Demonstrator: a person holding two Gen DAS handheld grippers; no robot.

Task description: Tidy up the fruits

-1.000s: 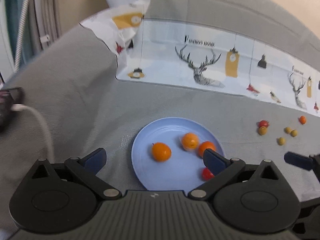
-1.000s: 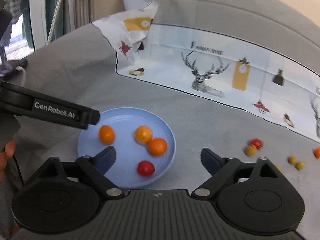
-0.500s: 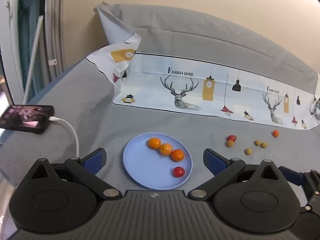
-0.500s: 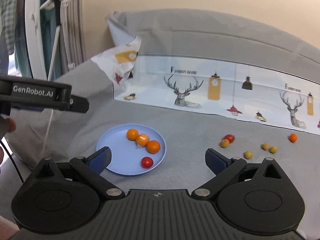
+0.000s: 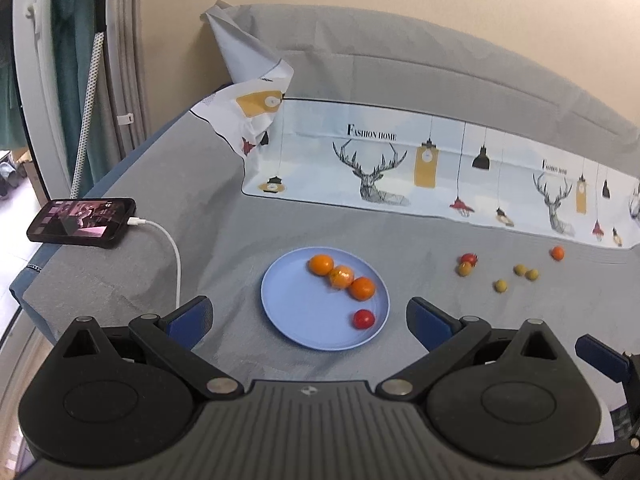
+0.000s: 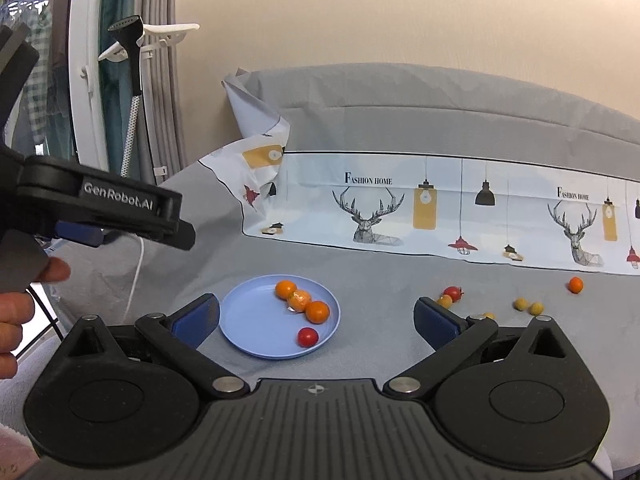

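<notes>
A light blue plate (image 5: 280, 320) (image 6: 248, 320) lies on the grey cover and holds three small oranges (image 5: 363, 288) (image 6: 317, 311) in a row and a red cherry tomato (image 5: 363, 319) (image 6: 307, 337). To its right, loose on the cover, lie another red tomato (image 5: 468, 258) (image 6: 452, 292), several yellow-green fruits (image 5: 501, 286) (image 6: 521, 303) and a small orange (image 5: 557, 253) (image 6: 575, 284). My left gripper (image 5: 308, 316) hovers back from the plate, open and empty. My right gripper (image 6: 316, 316) is beside it, its jaws opening with nothing between them.
A phone (image 5: 82, 222) on a white cable (image 5: 174, 252) lies near the cover's left edge. A printed deer cloth (image 5: 400, 168) runs along the back. A hand (image 6: 12, 312) holds the left gripper's body (image 6: 104, 208) at the left. Curtains hang far left.
Both grippers have drawn back and upward from the plate, which now looks smaller and farther off. The right jaws have spread slightly wider. The fruits on the plate have rolled together into a row.
</notes>
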